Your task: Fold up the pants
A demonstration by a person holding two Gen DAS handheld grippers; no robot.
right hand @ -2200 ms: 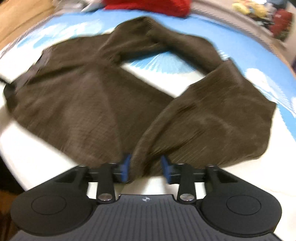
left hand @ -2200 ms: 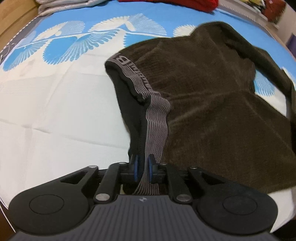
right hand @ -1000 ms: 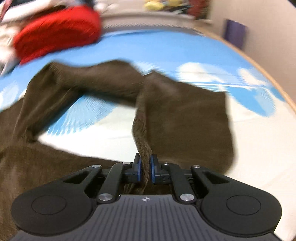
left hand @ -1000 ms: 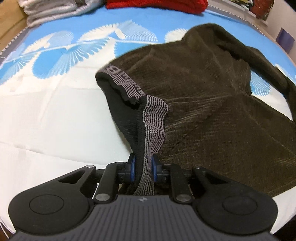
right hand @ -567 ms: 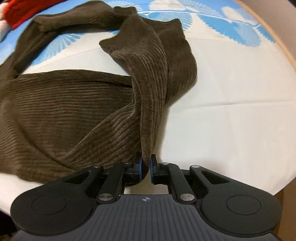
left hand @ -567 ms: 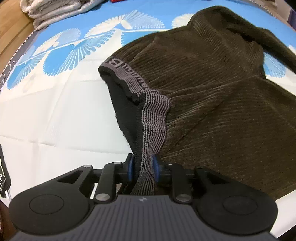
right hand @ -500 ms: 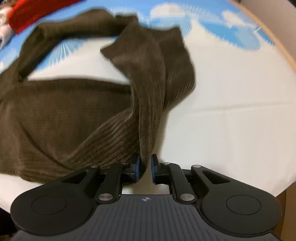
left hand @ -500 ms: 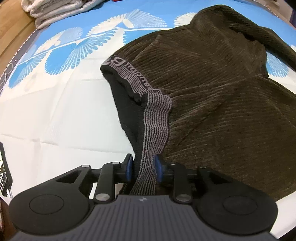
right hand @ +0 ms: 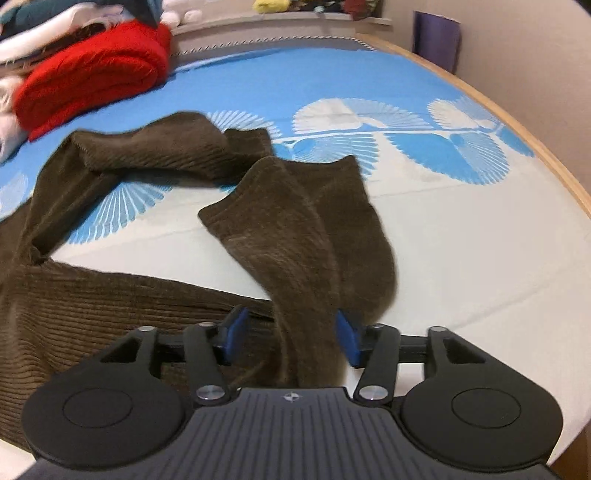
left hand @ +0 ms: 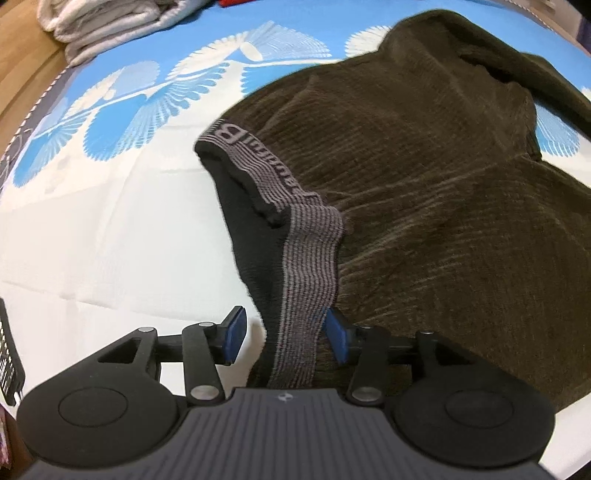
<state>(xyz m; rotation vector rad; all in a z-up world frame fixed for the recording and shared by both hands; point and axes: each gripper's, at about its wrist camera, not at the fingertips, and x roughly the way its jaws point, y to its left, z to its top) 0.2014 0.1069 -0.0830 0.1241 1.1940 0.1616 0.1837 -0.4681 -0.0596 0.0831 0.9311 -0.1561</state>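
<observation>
Dark brown corduroy pants [left hand: 424,192] lie between both spread-jawed tools: waistband inside left tool [left hand: 282,336], leg inside right tool [right hand: 290,336]

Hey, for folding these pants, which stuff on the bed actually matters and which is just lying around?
Part of the job:
- dark brown corduroy pants with grey striped waistband
- left claw, open around the waistband
- right claw, open around a pant leg

Lying about:
- red fuzzy folded blanket
- pale grey folded towels
- purple rolled mat
</observation>
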